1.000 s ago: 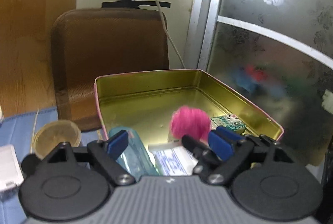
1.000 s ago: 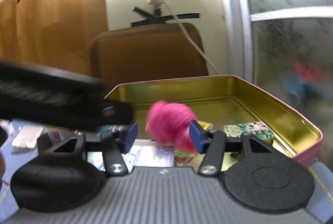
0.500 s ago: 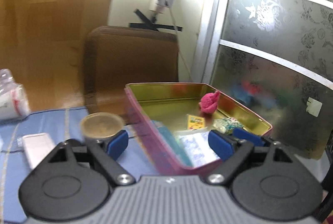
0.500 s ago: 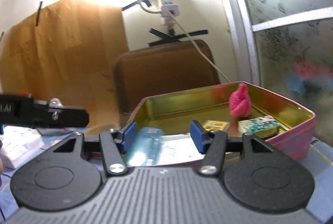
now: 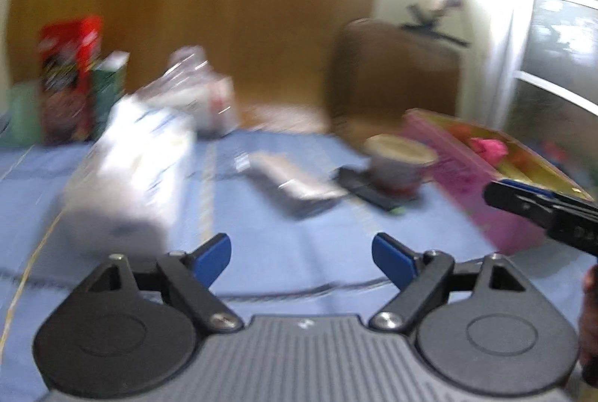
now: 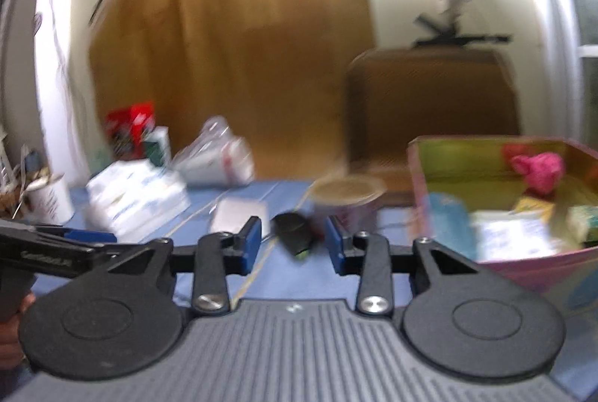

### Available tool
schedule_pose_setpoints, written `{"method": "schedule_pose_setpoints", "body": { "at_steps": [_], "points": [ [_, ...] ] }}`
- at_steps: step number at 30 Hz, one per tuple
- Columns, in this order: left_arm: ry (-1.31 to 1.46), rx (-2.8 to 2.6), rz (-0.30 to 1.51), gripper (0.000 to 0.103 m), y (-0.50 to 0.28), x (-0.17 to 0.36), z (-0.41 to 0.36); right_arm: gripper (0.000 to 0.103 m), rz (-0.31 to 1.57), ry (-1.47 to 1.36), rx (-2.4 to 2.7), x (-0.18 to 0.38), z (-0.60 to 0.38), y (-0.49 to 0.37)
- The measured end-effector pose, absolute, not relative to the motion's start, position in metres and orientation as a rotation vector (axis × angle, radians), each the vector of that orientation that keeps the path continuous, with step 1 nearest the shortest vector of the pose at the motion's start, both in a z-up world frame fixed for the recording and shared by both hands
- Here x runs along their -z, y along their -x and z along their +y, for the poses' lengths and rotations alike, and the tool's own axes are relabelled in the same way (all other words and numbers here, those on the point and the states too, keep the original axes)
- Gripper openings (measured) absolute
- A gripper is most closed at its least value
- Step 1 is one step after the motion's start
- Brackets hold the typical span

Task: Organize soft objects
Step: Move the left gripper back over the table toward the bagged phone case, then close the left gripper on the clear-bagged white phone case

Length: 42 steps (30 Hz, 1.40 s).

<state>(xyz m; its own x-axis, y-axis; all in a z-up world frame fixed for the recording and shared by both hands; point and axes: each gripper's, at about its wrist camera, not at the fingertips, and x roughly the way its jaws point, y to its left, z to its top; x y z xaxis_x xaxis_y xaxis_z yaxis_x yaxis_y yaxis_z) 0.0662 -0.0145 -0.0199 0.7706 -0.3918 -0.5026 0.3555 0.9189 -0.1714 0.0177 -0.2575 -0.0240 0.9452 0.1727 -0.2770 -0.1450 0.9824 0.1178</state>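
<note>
Fingers of both grippers hold nothing above the blue cloth.
Left gripper point(image 5: 301, 258) has its jaws spread wide and closing slightly, with only cloth point(image 5: 284, 245) between them; right gripper point(image 6: 292, 241) has its jaws narrower and closing, empty, pointing toward a dark object point(image 6: 295, 234) on the cloth. Pink fluffy toy point(image 6: 540, 172) lies inside the pink tin point(image 6: 418, 174) at right, near small packets. Just left of the tin stands a cup point(image 6: 347, 196). White packages point(image 6: 134, 196) sit well apart at left, blurred.
</note>
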Motion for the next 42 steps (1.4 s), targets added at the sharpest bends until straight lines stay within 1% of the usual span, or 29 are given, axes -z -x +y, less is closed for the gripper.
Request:
{"method": "schedule_pose_setpoints", "body": {
  "at_steps": [5,12,13,14,15,16,17,18,20,25,27,28,29,35,38,42],
  "points": [
    [0.167,0.387,0.604,0.082,-0.078,0.038,0.010,0.041,0.406,-0.062,-0.236,0.031,-0.234,-0.050],
    [0.255,0.393,0.548,0.082,-0.071,0.037,0.024,0.044,0.512,0.016,-0.313,0.036,-0.204,-0.124],
    [0.264,0.398,0.538,0.082,-0.070,0.038,0.025,0.047,0.525,0.031,-0.319,0.038,-0.198,-0.134],
    [0.270,0.402,0.530,0.082,-0.071,0.038,0.027,0.056,0.534,0.053,-0.319,0.040,-0.192,-0.144],
    [0.274,0.406,0.523,0.082,-0.072,0.038,0.027,0.062,0.538,0.072,-0.317,0.042,-0.187,-0.153],
    [0.275,0.410,0.517,0.082,-0.072,0.038,0.027,0.072,0.546,0.087,-0.316,0.043,-0.183,-0.161],
    [0.275,0.413,0.515,0.082,-0.072,0.038,0.027,0.076,0.557,0.091,-0.311,0.044,-0.179,-0.171],
    [0.272,0.414,0.513,0.082,-0.073,0.038,0.026,0.077,0.576,0.090,-0.304,0.046,-0.175,-0.182],
    [0.267,0.416,0.510,0.082,-0.072,0.038,0.024,0.076,0.620,0.083,-0.292,0.049,-0.172,-0.201],
    [0.286,0.414,0.503,0.083,-0.071,0.038,0.027,0.067,0.643,0.057,-0.317,0.053,-0.178,-0.208],
    [0.301,0.412,0.509,0.083,-0.073,0.039,0.029,0.060,0.630,0.045,-0.345,0.052,-0.180,-0.193],
    [0.309,0.411,0.512,0.083,-0.073,0.039,0.030,0.051,0.609,0.068,-0.357,0.050,-0.179,-0.180],
    [0.314,0.410,0.515,0.083,-0.074,0.039,0.031,0.048,0.596,0.085,-0.371,0.049,-0.178,-0.170],
    [0.312,0.426,0.538,0.084,-0.075,0.039,0.029,0.046,0.543,0.138,-0.432,0.053,-0.187,-0.075],
    [0.310,0.471,0.589,0.084,-0.075,0.039,0.021,0.046,0.515,0.158,-0.418,0.056,-0.194,-0.030],
    [0.396,0.595,0.687,0.084,-0.071,0.040,-0.004,0.046,0.490,0.118,-0.379,0.062,-0.205,0.001]
  ]
}}
